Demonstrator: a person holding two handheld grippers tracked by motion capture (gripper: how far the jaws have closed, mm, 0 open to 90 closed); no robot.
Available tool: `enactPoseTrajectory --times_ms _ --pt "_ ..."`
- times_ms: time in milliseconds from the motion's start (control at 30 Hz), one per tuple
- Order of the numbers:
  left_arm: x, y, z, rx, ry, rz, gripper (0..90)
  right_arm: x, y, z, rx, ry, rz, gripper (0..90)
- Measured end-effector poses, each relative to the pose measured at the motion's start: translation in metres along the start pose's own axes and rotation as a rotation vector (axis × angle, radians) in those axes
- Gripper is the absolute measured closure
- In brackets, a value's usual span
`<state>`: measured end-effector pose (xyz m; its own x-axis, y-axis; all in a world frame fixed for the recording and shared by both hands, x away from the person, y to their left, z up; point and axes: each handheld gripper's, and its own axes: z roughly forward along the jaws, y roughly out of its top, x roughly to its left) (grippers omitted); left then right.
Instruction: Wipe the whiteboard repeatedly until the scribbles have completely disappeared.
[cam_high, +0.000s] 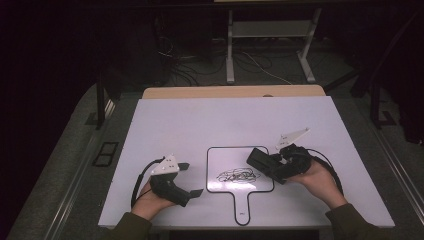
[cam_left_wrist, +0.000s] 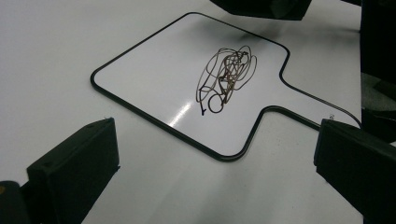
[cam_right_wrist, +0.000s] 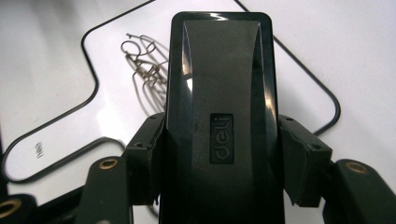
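Eraser (cam_right_wrist: 219, 116): black, oblong, glossy top with a raised brand mark. Clamped lengthwise between the two jaws of the right gripper (cam_high: 270, 162), pads pressing on both long sides. In the high view the eraser (cam_high: 260, 159) is held over the right edge of the small whiteboard, its free end pointing toward the scribble.

Small whiteboard (cam_high: 220, 160): paddle-shaped, white face, thin black rim, short handle pointing toward the person. Lies flat at the near middle of the table, between the two grippers. The left gripper view shows the same board (cam_left_wrist: 154, 70) ahead of the jaws.

Scribble (cam_high: 238, 175): a tangle of dark looping pen lines on the lower middle of the board's face, also seen in the left gripper view (cam_left_wrist: 226, 77) and partly behind the eraser in the right gripper view (cam_right_wrist: 144, 60).

Left gripper (cam_high: 192, 179): held in the person's left hand (cam_high: 150, 197), resting just left of the board, jaws spread wide with nothing between them.

Right hand (cam_high: 320, 180): grips the right gripper from the near right.

Table (cam_high: 175, 120): white top, bearing the board.
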<state>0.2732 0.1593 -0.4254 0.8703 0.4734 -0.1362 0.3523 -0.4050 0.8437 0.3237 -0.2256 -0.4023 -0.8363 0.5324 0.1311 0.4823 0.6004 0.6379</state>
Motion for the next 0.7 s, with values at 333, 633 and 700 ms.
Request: enactPoseTrajectory --times_ms 333,633,700 --pt "0.0 0.0 0.001 -0.001 -0.006 -0.004 0.0 -0.009 0.015 0.02 0.024 0.006 -0.002 38.5" --pt "0.001 0.0 0.001 0.002 -0.006 -0.002 0.0 -0.007 0.035 0.04 0.047 0.01 -0.023 38.5" --pt "0.001 -0.001 0.001 -0.003 -0.007 -0.004 0.0 -0.007 0.037 0.044 0.055 0.014 -0.032 38.5"
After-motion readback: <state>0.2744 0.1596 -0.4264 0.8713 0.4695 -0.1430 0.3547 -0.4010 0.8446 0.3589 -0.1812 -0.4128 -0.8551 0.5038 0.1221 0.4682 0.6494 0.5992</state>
